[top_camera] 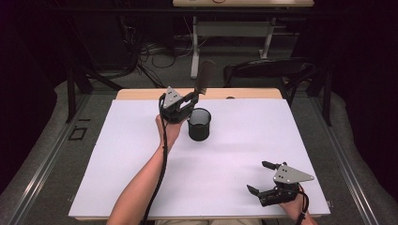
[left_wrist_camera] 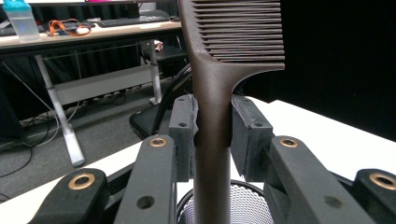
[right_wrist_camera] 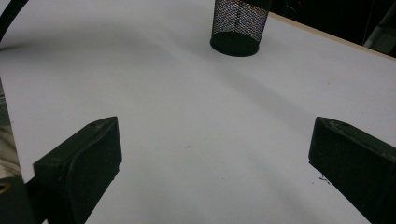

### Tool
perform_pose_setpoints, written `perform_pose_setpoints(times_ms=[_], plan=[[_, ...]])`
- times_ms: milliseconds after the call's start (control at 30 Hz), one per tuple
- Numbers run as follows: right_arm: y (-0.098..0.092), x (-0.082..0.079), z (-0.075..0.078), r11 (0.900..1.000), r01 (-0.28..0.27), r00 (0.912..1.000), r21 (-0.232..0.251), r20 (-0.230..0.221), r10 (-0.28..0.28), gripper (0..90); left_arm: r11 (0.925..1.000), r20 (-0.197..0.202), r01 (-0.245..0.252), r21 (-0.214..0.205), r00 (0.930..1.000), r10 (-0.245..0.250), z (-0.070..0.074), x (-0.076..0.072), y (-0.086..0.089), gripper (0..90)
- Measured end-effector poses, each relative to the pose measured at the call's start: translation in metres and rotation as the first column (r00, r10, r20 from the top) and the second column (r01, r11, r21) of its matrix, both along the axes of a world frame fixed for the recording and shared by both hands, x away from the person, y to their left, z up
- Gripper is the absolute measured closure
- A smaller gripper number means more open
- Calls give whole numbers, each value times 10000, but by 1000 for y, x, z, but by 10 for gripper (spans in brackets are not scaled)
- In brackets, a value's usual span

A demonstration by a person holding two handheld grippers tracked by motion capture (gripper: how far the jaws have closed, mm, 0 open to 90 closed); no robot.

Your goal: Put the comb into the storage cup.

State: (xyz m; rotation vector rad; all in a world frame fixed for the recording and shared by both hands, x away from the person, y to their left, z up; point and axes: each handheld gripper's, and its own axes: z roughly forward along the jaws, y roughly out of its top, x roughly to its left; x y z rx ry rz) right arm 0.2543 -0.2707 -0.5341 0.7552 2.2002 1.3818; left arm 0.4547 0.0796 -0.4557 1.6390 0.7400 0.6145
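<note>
While the left gripper [top_camera: 196, 93] clamps the comb [left_wrist_camera: 212, 116] by its handle, upright just above the mesh cup [top_camera: 199, 124], the pickup looks done; lowering it in and letting go remain. Near the table's [top_camera: 117, 164] front edge, the right gripper [top_camera: 263, 177] rests wide open, empty.

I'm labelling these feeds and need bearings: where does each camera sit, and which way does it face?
High view: above the person's side, facing forward and down on the white table; both forearms, left gripper, right gripper.
Left gripper view: on that gripper, facing along its jaws clamping the comb above the mesh cup.
Right gripper view: low over the table, open jaws toward the cup.
Shared: all show the cup.
</note>
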Motion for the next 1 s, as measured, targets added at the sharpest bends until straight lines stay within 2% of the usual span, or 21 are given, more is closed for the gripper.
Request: perform_pose_setpoints(times_ms=[233,533,1000], plan=[[0,0,0,10000,-5,10000,-21,-24,5,23,9998,-53,11,-221,10000,-13,-3,4,-4,717],[0,0,0,10000,-3,10000,-28,-40,3,23,9998,-129,135,-164,9998,-137,-8,7,-9,717],[0,-1,1,10000,-13,10000,-33,-36,13,23,9998,-464,172,-140,9988,-178,-17,11,-13,717]])
